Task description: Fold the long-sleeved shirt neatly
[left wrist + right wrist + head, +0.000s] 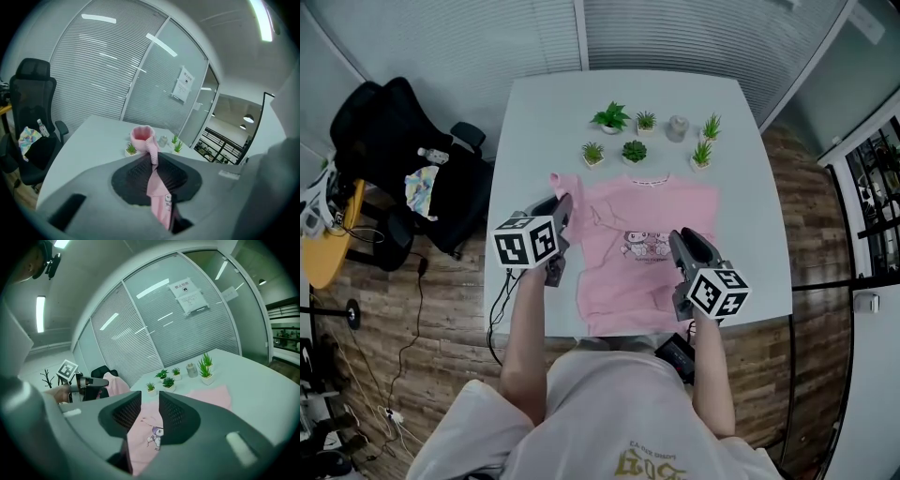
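A pink long-sleeved shirt (628, 281) with a cartoon print lies flat on the white table (534, 131). My left gripper (562, 204) hovers over the shirt's left edge. It is shut on the left sleeve (157, 187), and the cuff (142, 135) sticks out past the jaws. My right gripper (677, 238) hangs above the shirt's right half. Its jaws stand apart in the right gripper view (150, 401), and the printed shirt front (154, 437) shows through the gap. No pad presses on cloth there. The left gripper (89, 382) with its pink sleeve also appears in that view.
Several small potted plants (611, 116) and a grey jar (677, 127) stand in a cluster at the table's far side, just behind the collar. A black office chair (403, 159) sits left of the table. Glass walls with blinds close off the back.
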The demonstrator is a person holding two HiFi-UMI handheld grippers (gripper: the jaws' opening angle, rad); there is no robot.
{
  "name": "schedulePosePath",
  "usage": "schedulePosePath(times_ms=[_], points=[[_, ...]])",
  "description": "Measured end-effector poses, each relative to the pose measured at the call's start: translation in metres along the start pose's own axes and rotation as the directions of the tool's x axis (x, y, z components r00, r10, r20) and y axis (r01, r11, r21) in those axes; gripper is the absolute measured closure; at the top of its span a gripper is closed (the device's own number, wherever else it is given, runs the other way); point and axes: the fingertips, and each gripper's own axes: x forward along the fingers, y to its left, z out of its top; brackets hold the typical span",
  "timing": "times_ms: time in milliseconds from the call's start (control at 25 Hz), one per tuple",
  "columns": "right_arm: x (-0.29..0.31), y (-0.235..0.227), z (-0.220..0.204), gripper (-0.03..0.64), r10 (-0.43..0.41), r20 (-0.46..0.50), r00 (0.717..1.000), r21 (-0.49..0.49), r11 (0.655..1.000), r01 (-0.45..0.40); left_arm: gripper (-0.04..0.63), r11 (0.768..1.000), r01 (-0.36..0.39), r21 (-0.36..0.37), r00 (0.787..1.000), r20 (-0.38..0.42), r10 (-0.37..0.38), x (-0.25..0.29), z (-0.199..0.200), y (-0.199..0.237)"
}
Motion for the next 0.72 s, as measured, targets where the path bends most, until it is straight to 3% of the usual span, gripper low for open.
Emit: schedulePosePath(times_ms=[240, 720], points=[[-0.009, -0.026, 0.011, 0.499, 0.009, 0.010, 1.000, 0.009, 1.000, -0.009, 0.561, 0.999, 0.007, 0.035, 1.000, 0.007, -0.007, 0.021, 0.009, -0.036], [-0.020, -0.076, 0.024, 0.499, 0.040, 0.007, 0.999, 0.037, 0.999, -0.040, 0.563, 0.996, 0.007, 0.092, 0.998, -0.062, -0.001, 0.068, -0.013, -0.097]])
